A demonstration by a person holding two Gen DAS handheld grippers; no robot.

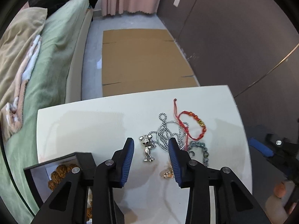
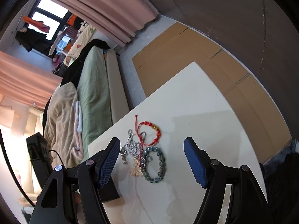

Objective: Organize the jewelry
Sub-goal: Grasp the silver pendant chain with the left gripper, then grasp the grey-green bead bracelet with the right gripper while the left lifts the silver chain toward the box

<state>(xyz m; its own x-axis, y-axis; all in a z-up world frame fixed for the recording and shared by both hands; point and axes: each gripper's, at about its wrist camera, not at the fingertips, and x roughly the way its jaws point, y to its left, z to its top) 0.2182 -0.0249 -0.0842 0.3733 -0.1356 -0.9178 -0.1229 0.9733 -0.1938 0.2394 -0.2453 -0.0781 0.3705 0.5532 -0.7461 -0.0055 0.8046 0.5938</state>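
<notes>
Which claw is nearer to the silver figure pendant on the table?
Left. The left claw brackets the silver figure pendant, its fingers open on either side. The right claw hangs above the blue-grey bead bracelet, with the pendant by its left finger.

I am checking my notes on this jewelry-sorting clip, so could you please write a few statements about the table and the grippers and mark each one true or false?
1. The red braided bracelet lies on the white table. True.
2. The left gripper is clamped on the silver bear pendant. False: the pendant lies on the table between open pads that do not touch it.
3. The blue-grey bead bracelet sits inside the black box. False: it lies on the table; the box holds brown beads.
4. The right gripper is open and holds nothing. True.
5. The silver chain and the red bracelet overlap. True.
</notes>
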